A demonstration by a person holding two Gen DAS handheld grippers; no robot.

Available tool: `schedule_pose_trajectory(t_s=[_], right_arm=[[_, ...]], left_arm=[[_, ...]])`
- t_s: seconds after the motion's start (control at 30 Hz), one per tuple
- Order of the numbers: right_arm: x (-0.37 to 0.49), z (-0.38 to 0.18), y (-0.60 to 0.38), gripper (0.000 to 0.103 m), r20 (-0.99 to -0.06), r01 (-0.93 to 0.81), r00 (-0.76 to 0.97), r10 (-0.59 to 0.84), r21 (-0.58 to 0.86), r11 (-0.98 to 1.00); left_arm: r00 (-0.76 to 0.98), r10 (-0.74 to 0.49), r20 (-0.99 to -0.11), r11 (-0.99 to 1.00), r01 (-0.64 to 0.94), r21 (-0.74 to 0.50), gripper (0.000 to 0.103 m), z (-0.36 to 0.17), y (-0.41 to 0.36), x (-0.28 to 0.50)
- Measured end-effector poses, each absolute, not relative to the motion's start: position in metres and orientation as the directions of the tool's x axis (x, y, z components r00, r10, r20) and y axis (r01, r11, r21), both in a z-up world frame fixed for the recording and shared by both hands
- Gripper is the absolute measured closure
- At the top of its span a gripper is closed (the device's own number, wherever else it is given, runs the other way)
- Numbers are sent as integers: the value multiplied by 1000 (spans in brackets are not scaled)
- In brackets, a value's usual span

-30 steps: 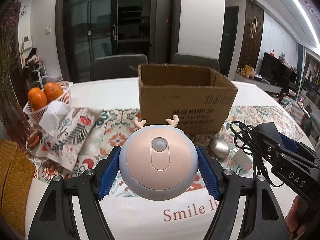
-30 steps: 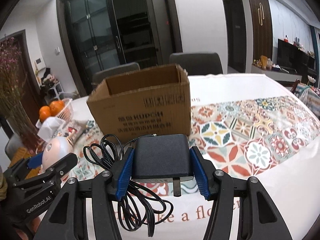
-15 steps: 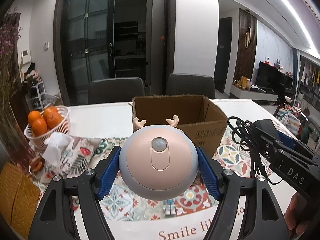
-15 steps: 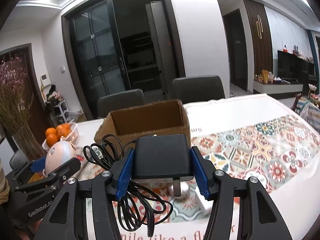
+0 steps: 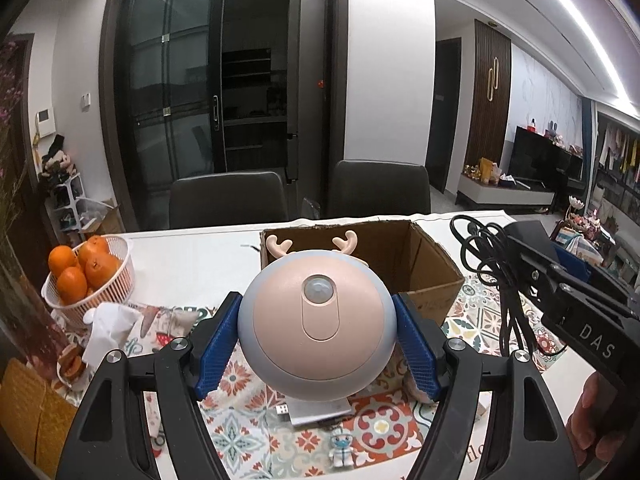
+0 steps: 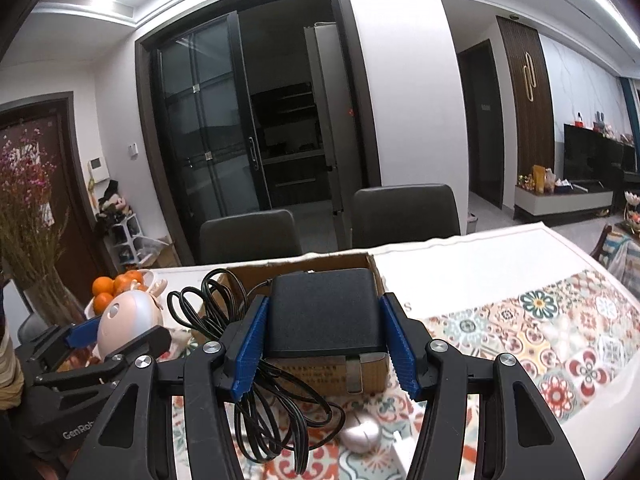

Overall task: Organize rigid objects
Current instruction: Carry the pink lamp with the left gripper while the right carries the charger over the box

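Both grippers carry loads above the counter, short of the cardboard box [image 5: 424, 264].

The left gripper [image 5: 316, 340] jaws clench the round night light [image 5: 316, 320]: smooth, light, likely slippery, best held at its widest sides. The right gripper [image 6: 322, 344] jaws clamp the stiff power adapter [image 6: 322, 312]; its limp cable [image 6: 272, 412] dangles.

Each camera sits just behind its own tongs, angled slightly down across the worktop [image 5: 208, 244] toward the dark glass doors. The cardboard box [image 5: 424, 264] [image 6: 320, 372] beyond both tongs is shared; each view probably catches the neighbouring tongs at its edge.
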State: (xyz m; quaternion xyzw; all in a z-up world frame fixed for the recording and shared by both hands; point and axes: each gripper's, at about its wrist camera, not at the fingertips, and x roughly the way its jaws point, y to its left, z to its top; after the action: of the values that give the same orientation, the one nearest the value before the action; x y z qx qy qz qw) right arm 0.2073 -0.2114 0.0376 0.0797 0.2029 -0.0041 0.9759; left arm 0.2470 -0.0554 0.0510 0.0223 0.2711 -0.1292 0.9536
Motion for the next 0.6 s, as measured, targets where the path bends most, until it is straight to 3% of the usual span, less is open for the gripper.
schedule_pose_trajectory(t_s=[0.6], right_arm=[[269, 47, -213, 47, -431, -2, 900, 59, 132, 991]], left_arm=[[776, -258, -576, 956, 293, -34, 29, 60, -69, 318]])
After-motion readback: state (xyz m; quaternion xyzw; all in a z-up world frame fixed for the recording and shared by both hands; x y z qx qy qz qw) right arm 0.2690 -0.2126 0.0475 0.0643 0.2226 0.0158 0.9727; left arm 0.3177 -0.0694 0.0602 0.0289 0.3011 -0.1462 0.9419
